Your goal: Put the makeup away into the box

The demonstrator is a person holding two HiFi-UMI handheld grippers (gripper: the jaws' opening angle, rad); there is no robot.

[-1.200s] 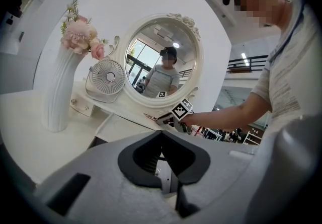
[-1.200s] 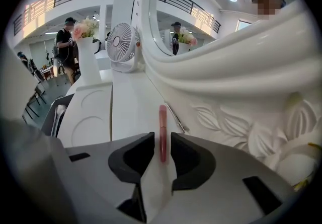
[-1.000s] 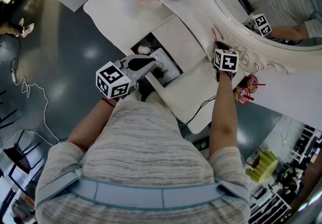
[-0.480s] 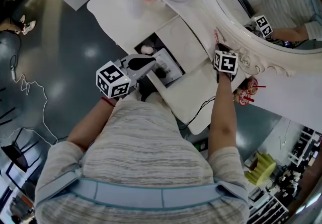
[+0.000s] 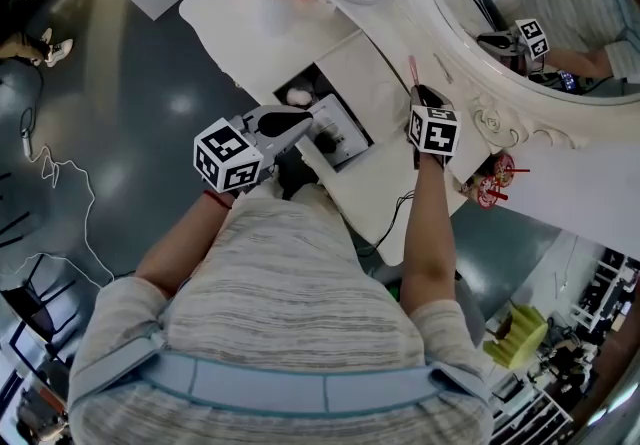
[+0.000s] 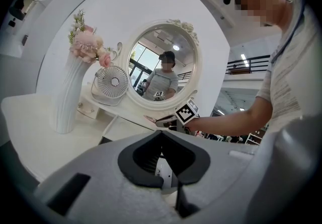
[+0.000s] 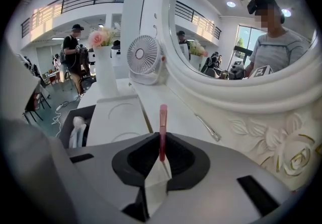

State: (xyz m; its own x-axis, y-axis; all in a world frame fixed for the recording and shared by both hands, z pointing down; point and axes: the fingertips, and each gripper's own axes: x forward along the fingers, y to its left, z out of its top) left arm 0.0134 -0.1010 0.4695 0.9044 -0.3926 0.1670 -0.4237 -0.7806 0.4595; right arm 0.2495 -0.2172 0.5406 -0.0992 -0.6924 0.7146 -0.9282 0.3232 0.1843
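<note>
Okay, status. The right hand-held gripper (image 7: 161, 142) is closed on a slim pink makeup stick (image 7: 162, 122). The pads pinch its near end, and most of its length projects straight ahead beyond the jaw tips, clear of the worktop (image 7: 166, 99).

The open box (image 7: 89, 117) sits ahead and to the left of that gripper, lower down. Something white already lies inside.

A second thin clear stick (image 7: 207, 128) lies on the worktop ahead-right of the jaws, near the ornate mirror frame (image 7: 256, 127), apart from the pink one.

The left hand-held gripper (image 6: 161, 137) has its jaws together with nothing between them. In the head view it hangs just above the box's near edge.

Handling, as a judgement:
- **Weight and feel:** the stick looks light, stiff and smooth-skinned.
- **Slipping:** weight is no issue. The risk is it pivoting or sliding in the pads, since it is gripped near one end with a long overhang.
- **Better grip:** a hold closer to mid-length would resist swing better.
- **This grip:** keep it level and avoid knocking the free tip on the box wall.
- **Squeeze:** likely plastic, so a firm pinch is fine, but don't crush it.
- **Release:** let go low inside the box so it doesn't bounce or roll.
</note>
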